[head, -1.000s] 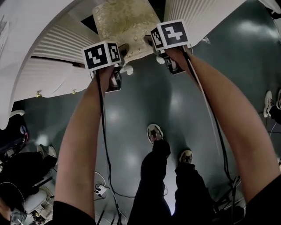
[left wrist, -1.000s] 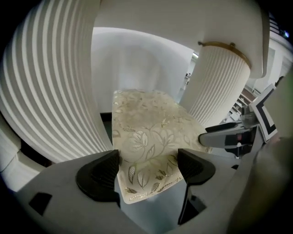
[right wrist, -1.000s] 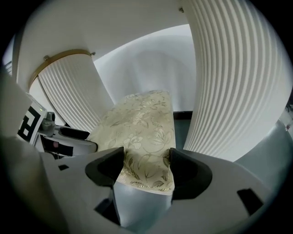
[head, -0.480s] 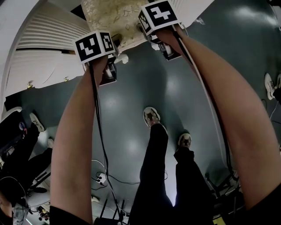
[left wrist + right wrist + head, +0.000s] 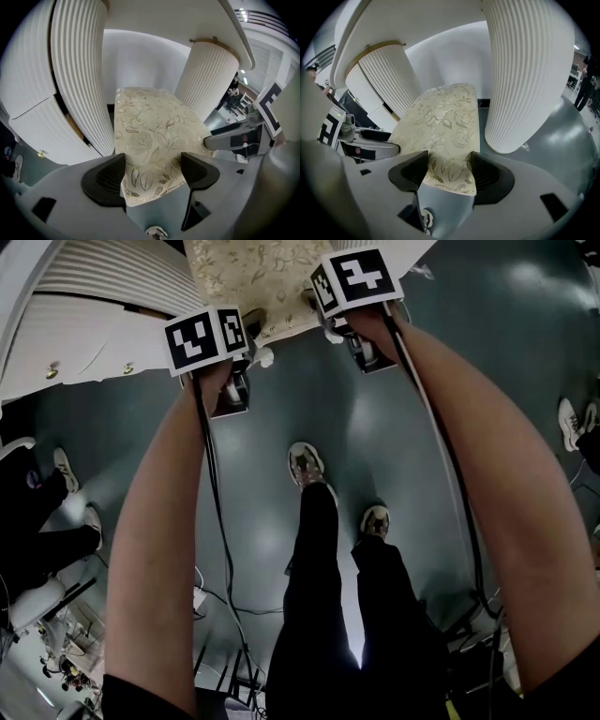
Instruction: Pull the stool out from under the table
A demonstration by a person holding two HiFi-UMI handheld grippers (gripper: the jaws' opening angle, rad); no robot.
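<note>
Okay, so I'm holding the stool [image 5: 150, 126] by its near edge with both tools. The left gripper [image 5: 152, 171] is clamping the near-left corner of the floral cushion, and the right gripper [image 5: 447, 168] is clamping the near-right corner. Both sets of jaws are pressing into the fabric, not hanging open.

What matters is that the stool is lying dead ahead at 12 o'clock. Its long axis is running straight away from me, between the two fluted legs [image 5: 79, 70] of the table [image 5: 164, 18]. That makes the pull a straight drag toward 6 o'clock, onto the open floor [image 5: 281, 427] by my feet.

The right gripper is sitting slightly farther toward 12 than the left. I'm guessing the far end is probably tucked under the tabletop, but the head view is cropping it.
</note>
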